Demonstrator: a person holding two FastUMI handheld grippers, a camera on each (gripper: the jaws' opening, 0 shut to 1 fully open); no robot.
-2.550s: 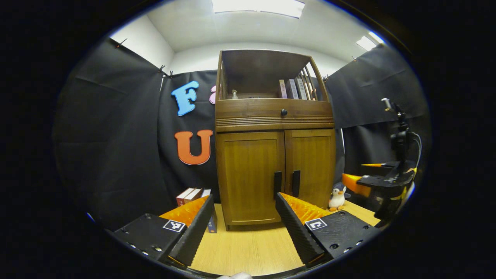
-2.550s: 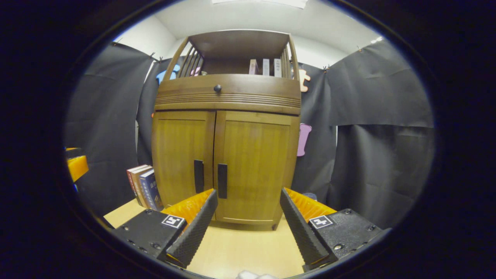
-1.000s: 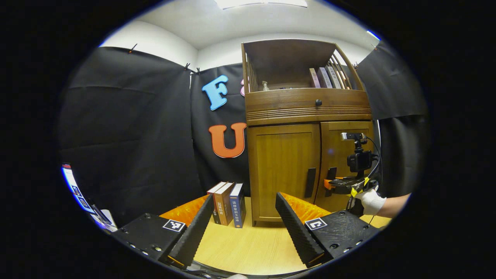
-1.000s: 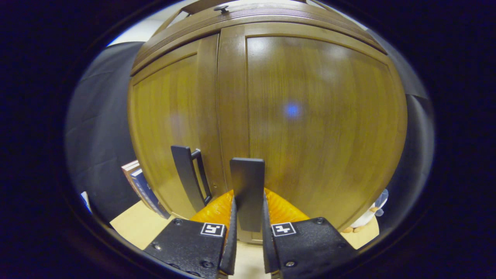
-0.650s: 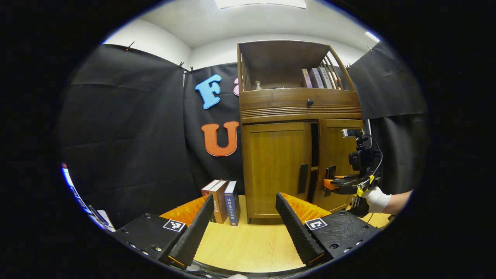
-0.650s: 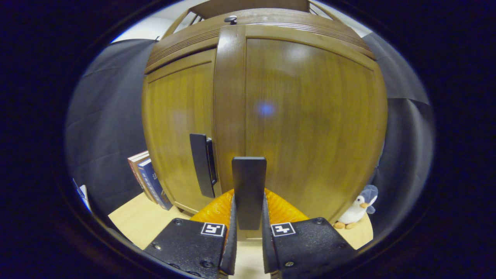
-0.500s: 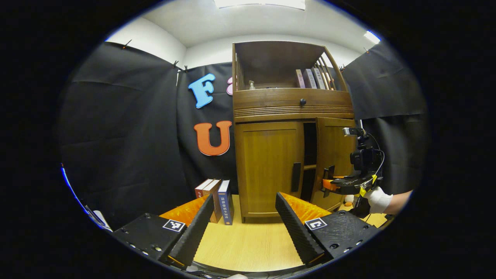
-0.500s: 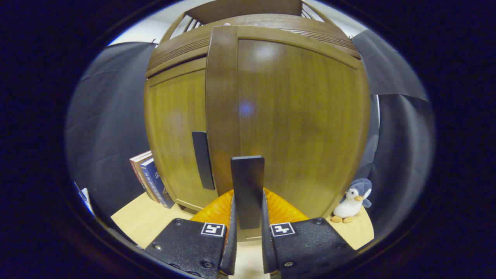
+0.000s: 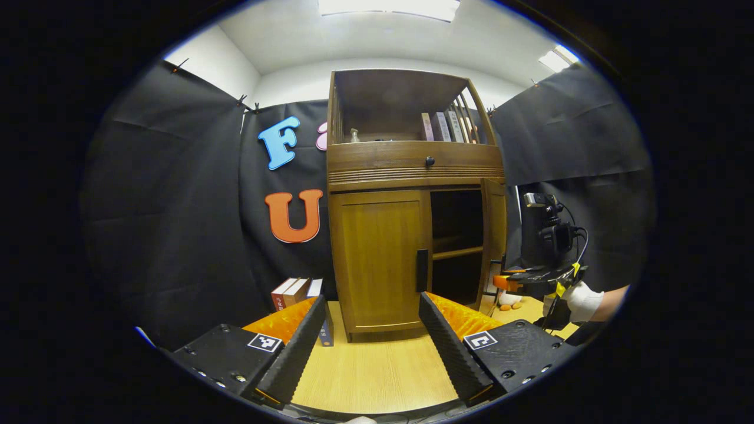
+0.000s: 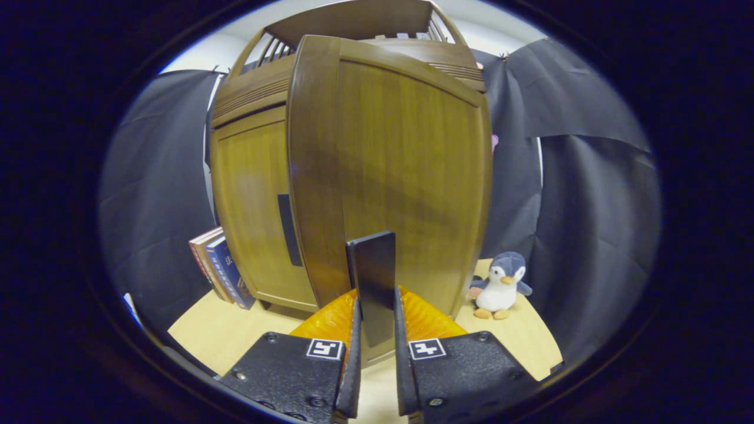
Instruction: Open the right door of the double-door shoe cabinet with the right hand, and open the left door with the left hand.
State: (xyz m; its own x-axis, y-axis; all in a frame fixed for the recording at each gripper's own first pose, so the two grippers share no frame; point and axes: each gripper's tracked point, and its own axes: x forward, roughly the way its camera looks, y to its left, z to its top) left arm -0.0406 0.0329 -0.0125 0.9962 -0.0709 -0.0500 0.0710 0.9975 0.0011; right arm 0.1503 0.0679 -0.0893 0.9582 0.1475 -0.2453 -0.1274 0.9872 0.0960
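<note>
while the shoe cabinet (image 9: 412, 171) stands upright on the light wooden floor (image 9: 377, 377) against the black cloth wall, its right door (image 10: 406, 176) hangs swung well out from the front, tall axis vertical, its face turned toward the right gripper view and nearly edge-on in the left gripper view. behind it the opening shows dark, with one shelf board (image 9: 456, 253) crossing it; what lies deeper inside is too dark to tell. the left door (image 9: 380, 259) sits flush and closed, its dark vertical handle (image 9: 422, 270) at the inner edge.

the right gripper (image 10: 375, 330) points level at the open door, fingers pressed together on the right door's handle (image 10: 373, 282), a dark upright bar whose lower end is hidden between them. in the left gripper view that same gripper appears at the far right, held by a gloved hand (image 9: 580, 299) whose forearm is cut off at the edge.

the left gripper (image 9: 374, 341) hangs low in front of the cabinet, well apart from it, jaws spread wide and holding nothing.

books (image 10: 219, 268) stand just beside the cabinet's left side. a penguin plush (image 10: 499, 284) sits on the floor beyond the open door.
</note>
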